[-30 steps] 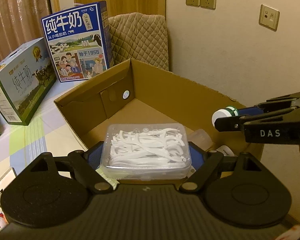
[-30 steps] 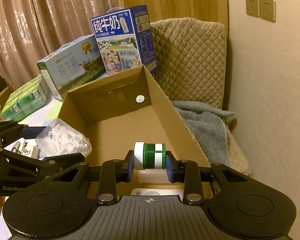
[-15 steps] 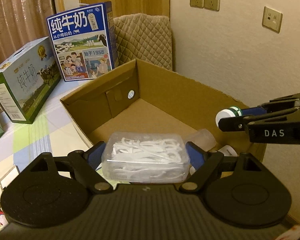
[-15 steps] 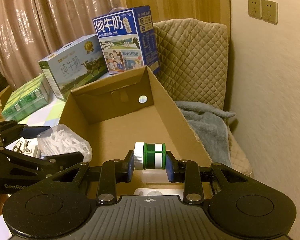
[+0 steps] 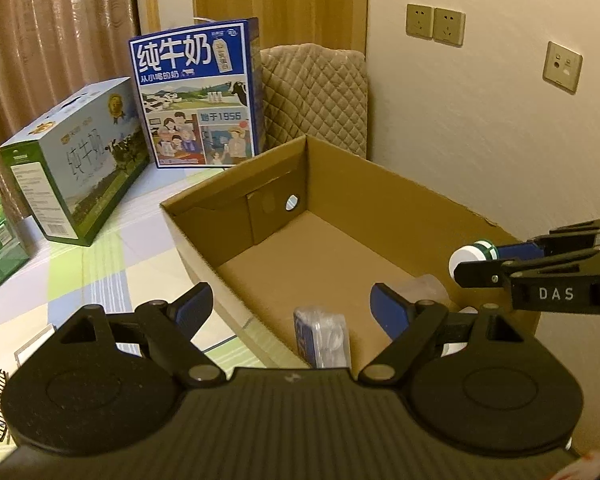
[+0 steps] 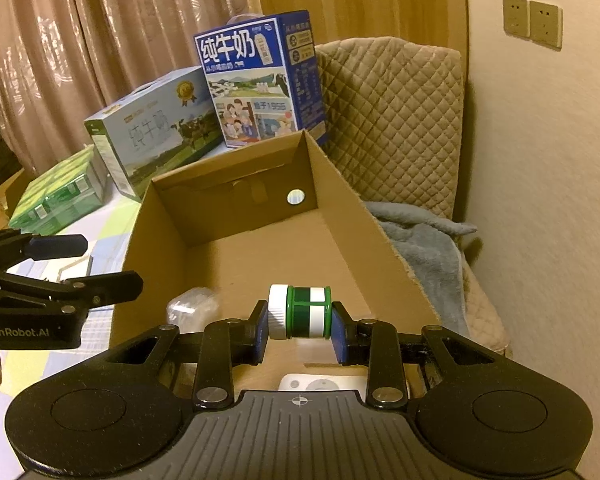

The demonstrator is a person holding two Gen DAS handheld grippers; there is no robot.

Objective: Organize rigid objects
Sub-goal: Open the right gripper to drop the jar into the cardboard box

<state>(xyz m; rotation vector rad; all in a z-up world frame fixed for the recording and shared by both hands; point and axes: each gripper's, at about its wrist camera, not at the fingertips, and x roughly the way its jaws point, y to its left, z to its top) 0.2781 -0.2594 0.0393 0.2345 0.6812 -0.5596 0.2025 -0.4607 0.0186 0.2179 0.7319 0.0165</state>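
An open cardboard box stands on the bed. My left gripper is open above the box's near edge. The clear floss-pick box lies on its side inside the cardboard box, below the open jaws; it shows blurred in the right wrist view. My right gripper is shut on a small green and white jar with a white cap, held over the box's near right part. The jar also shows in the left wrist view.
A blue milk carton and a green milk carton stand beyond the box. A quilted cushion and grey blanket lie to the right by the wall. A white item lies in the box's near end.
My left gripper opened and let go of the floss-pick box, which dropped into the cardboard box. My right gripper kept its hold on the jar.
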